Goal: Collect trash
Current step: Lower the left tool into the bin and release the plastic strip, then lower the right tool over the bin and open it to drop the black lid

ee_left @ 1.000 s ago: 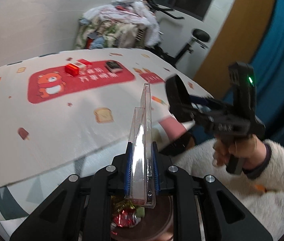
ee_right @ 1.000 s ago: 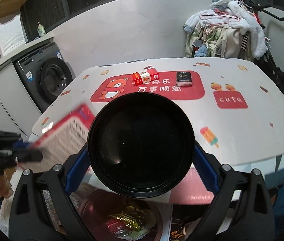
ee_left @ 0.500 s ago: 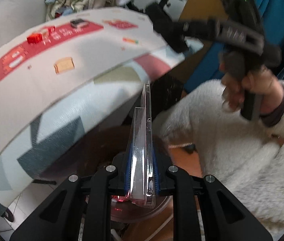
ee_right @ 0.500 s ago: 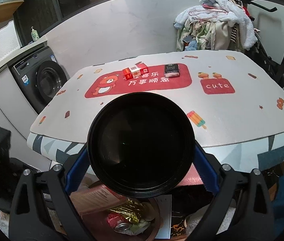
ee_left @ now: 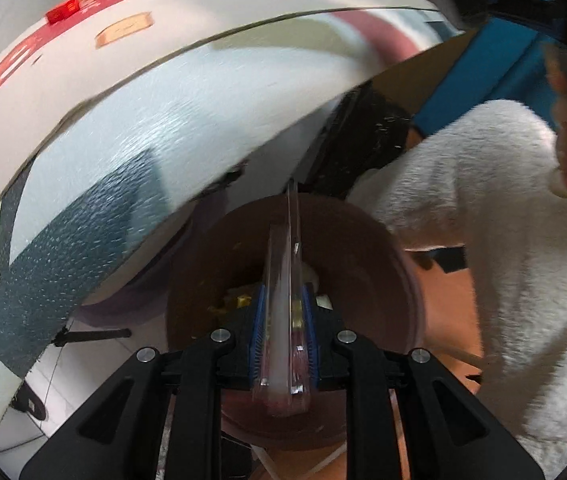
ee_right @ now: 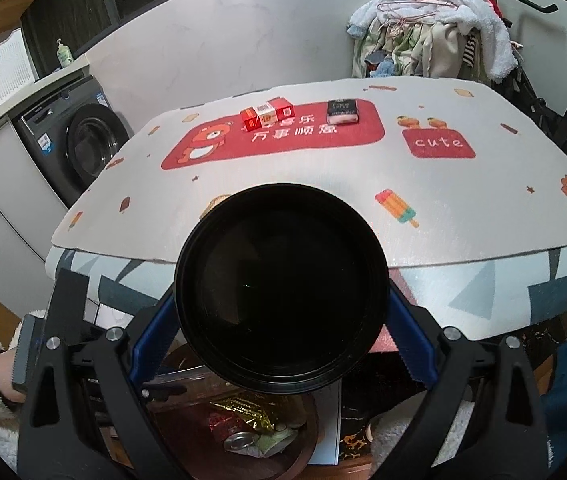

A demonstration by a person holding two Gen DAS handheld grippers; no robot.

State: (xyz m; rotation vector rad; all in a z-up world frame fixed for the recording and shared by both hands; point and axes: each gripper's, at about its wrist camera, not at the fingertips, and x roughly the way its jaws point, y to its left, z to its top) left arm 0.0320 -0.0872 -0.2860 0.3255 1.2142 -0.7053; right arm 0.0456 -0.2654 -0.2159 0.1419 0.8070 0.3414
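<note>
Clear plastic packaging, flat and stiff, sits clenched edge-on in my left gripper, its jaws pinching it above the brown trash bin beside the tabletop. Black round lid fills my right gripper, blue pads pressed on both its sides. Bin contents: gold foil wrapper, a can. On the tabletop, well apart from both grippers: red cigarette packs and a dark pack.
</note>
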